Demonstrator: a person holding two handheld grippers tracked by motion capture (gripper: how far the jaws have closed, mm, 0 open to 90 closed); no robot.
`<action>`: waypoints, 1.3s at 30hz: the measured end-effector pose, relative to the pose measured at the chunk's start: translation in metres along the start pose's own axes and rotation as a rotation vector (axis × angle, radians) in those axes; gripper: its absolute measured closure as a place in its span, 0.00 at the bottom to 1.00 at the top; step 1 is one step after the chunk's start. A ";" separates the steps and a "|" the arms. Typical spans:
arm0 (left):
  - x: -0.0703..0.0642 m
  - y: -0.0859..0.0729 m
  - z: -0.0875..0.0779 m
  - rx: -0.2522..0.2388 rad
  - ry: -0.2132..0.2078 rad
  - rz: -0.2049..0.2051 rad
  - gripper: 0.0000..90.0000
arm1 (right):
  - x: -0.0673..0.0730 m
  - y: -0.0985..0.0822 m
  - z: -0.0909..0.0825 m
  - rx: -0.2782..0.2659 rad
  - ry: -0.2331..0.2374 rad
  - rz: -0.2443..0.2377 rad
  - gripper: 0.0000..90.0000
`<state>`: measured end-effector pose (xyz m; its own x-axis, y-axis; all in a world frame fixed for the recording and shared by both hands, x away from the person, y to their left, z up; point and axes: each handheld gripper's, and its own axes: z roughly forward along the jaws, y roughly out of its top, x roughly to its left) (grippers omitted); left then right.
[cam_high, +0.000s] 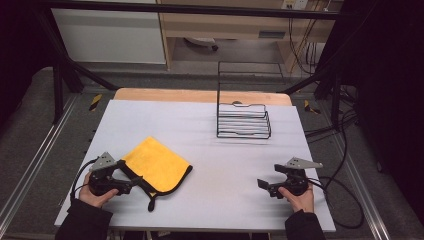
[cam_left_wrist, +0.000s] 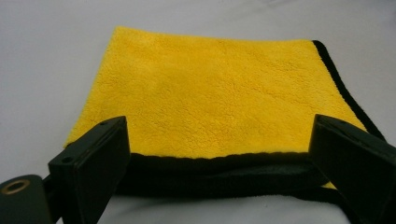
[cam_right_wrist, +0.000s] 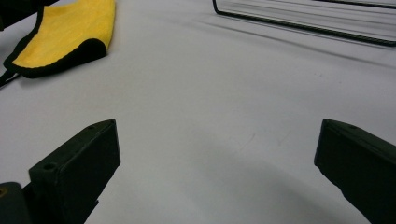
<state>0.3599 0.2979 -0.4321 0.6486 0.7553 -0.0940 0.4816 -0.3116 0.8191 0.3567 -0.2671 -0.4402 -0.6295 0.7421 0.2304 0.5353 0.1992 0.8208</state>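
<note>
A folded yellow microfibre cloth with black edging (cam_high: 156, 166) is laid flat on the white table (cam_high: 225, 165), near its left front. The left gripper (cam_left_wrist: 219, 154) is held at the cloth's black edge, jaws spread wide, nothing gripped. The right gripper (cam_right_wrist: 217, 163) is held well apart over bare table, jaws likewise open. A black wire rack (cam_high: 243, 120) is seen farther back.

Probably a lab: black frame (cam_high: 60, 60), floor rails (cam_high: 30, 165), trailing cables (cam_high: 345, 150).
</note>
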 end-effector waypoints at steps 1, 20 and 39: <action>0.000 0.000 0.000 0.001 0.000 0.004 0.06 | 0.000 0.000 0.000 0.001 0.000 0.002 0.01; 0.002 -0.002 -0.001 -0.007 0.008 0.004 0.06 | 0.010 0.004 0.011 0.023 0.014 -0.009 0.01; 0.001 -0.001 -0.001 -0.009 0.019 0.011 0.06 | 0.047 0.027 0.045 0.035 0.039 -0.084 0.01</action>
<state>0.3591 0.3000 -0.4325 0.6425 0.7627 -0.0745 0.4693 -0.3148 0.8250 0.3668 -0.1978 -0.4304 -0.6939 0.6967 0.1822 0.4987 0.2823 0.8195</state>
